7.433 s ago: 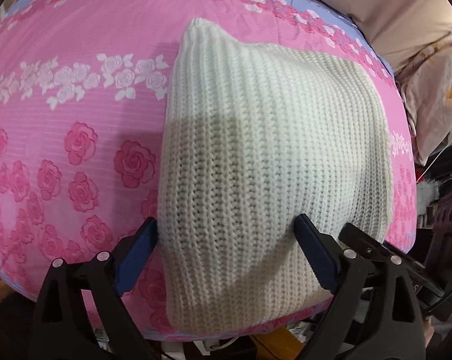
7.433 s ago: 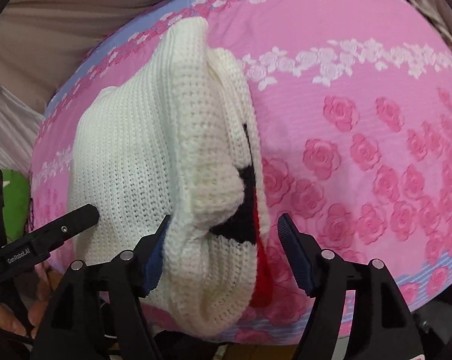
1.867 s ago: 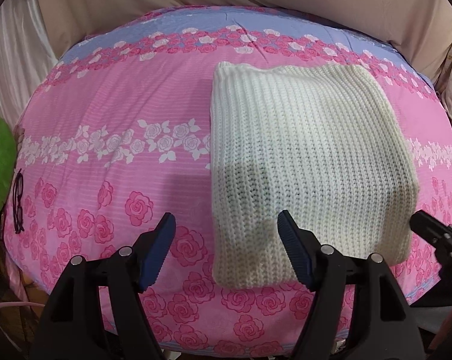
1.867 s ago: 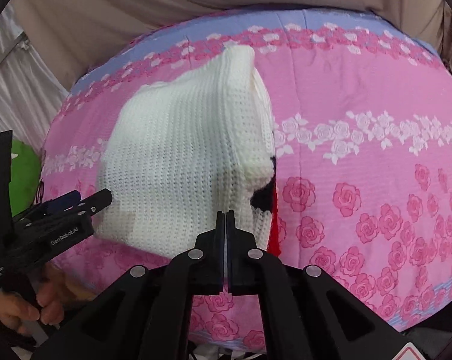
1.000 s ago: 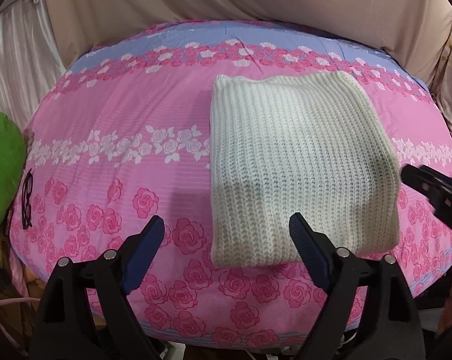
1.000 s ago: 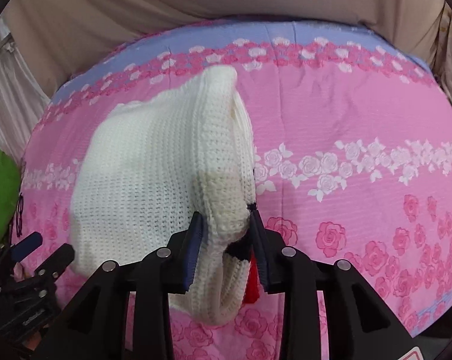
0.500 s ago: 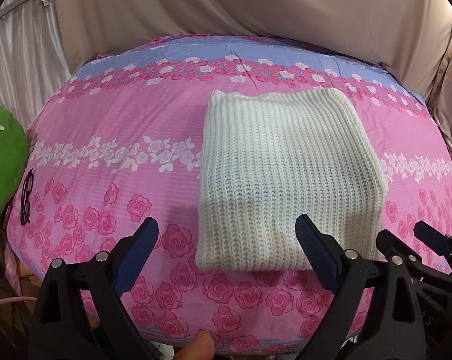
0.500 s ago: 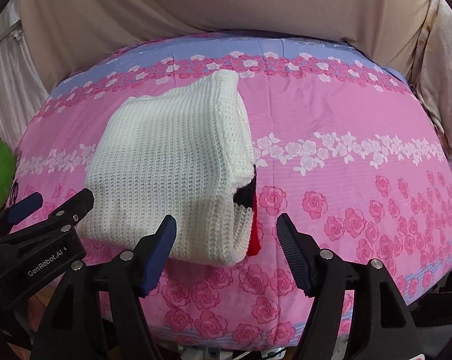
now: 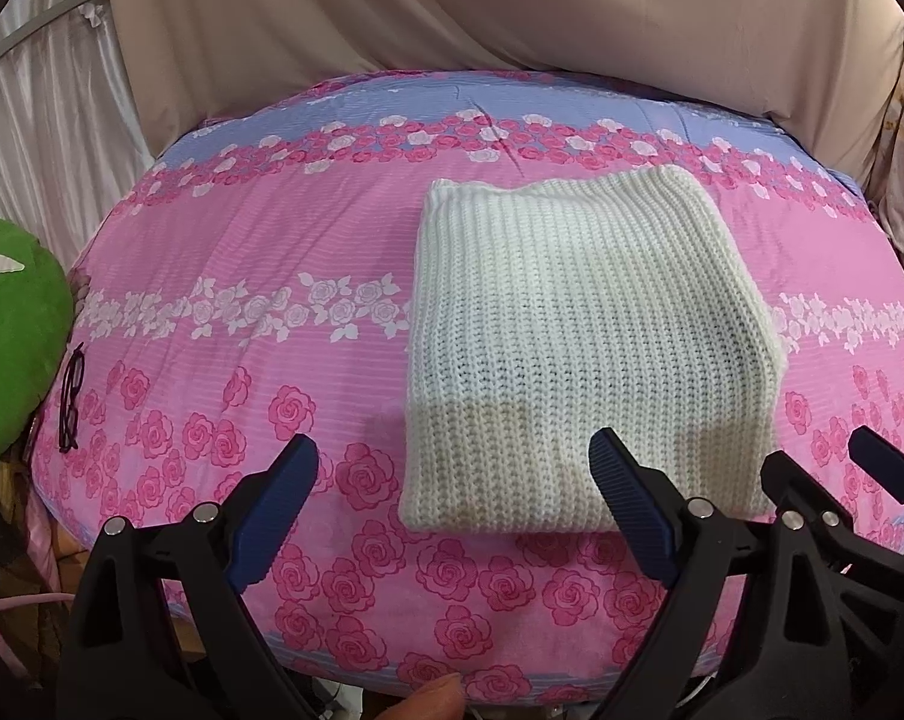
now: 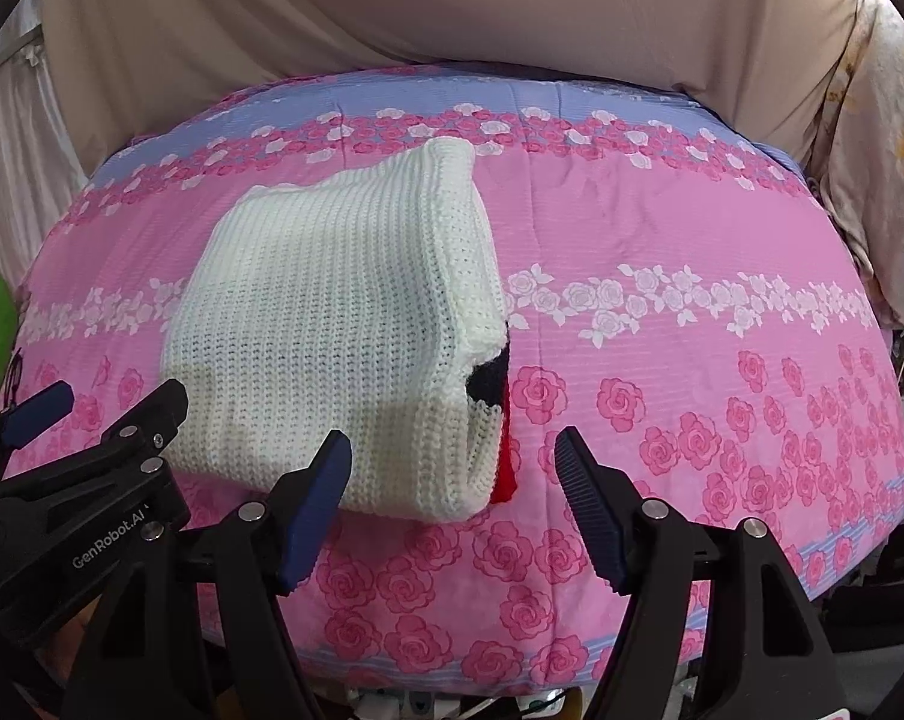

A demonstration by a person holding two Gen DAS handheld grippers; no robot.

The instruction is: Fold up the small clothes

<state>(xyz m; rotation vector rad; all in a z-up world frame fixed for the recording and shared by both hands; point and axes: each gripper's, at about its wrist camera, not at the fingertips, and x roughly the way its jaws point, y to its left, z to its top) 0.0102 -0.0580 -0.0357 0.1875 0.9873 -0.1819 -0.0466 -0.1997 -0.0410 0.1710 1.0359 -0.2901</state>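
From the left wrist view, a folded cream knitted sweater (image 9: 578, 348) lies flat on a bed under a pink rose-print bedspread (image 9: 260, 252), right of the middle and close to the near edge; its ribbed hem faces the camera; the left gripper (image 9: 455, 486) hangs above the near edge with its blue-padded fingers (image 9: 278, 498) spread wide and nothing between them, the right-hand pad overlapping the sweater's near corner in the picture, though I cannot tell if it touches; at the lower right the right gripper (image 9: 824, 474) comes into view, just beside the sweater's right corner; a green plush cushion (image 9: 8, 348) sits at the left edge, with a pair of dark glasses (image 9: 71, 399) lying on the bedspread beside it; a beige curtain (image 9: 452, 12) hangs behind the bed; a fingertip (image 9: 434, 699) shows at the bottom edge.

From the right wrist view, the sweater (image 10: 332, 348) sits left of centre, its stacked folded layers showing along the right side, with a dark patch and a red strip (image 10: 503, 462) peeking out at the near right corner; the right gripper (image 10: 452, 486) is held over that corner, fingers (image 10: 590, 504) apart and gripping nothing; the left gripper (image 10: 101, 399) reaches in from the lower left, also parted, near the sweater's left corner.
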